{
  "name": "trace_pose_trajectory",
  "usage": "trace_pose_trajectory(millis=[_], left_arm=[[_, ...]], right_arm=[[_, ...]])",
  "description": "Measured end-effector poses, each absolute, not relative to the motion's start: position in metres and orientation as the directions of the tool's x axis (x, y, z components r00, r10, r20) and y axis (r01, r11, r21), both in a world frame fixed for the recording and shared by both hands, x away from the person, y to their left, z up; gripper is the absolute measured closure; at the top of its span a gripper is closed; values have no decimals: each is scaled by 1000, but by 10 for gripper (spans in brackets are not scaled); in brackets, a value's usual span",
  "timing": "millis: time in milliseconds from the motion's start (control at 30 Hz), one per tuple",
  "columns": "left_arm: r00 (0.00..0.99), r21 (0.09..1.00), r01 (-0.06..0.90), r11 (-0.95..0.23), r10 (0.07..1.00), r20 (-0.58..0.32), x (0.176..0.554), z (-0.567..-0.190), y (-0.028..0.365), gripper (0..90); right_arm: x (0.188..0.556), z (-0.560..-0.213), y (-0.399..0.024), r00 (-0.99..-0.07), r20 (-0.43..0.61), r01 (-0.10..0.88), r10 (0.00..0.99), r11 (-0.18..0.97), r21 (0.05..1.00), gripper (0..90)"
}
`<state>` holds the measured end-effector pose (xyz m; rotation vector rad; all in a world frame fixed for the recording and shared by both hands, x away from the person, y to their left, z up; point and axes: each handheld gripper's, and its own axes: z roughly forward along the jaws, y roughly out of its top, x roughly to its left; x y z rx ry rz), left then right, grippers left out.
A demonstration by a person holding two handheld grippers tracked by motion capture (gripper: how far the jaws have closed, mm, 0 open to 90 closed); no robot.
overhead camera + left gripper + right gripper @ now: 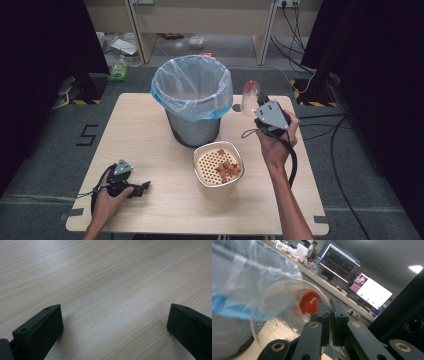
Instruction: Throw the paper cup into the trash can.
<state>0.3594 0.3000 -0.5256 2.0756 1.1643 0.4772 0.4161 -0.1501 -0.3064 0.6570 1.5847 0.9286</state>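
Note:
My right gripper [258, 102] holds a clear plastic cup [250, 97] by its rim, raised over the table's far right beside the bin. In the right gripper view the jaws pinch the cup's rim [329, 315], and red residue [308, 302] clings inside the tilted cup [287, 315]. A metal waste bin lined with a blue-white bag [192, 97] stands at the table's middle back. In front of it sits a cream container with a perforated insert [218, 167] holding brown bits [227, 169]. My left gripper [145, 187] rests open on the table near the front left, its fingers [42, 330] wide apart over bare wood.
The wooden table [150, 135] has open surface left of the bin and along the front. Cables run across the floor [310, 65] at the back right. Bottles and clutter [120, 67] lie on the floor behind the table's left.

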Motion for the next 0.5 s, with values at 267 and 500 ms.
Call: trace_pose_trajectory(millis=[267, 500], left_arm=[[528, 725, 592, -351, 849, -20, 359, -526, 300, 0], [529, 726, 591, -352, 849, -19, 359, -526, 300, 0]], right_arm=[[432, -276, -132, -231, -535, -91, 813, 529, 844, 867], [450, -256, -106, -270, -515, -94, 814, 510, 855, 868]])
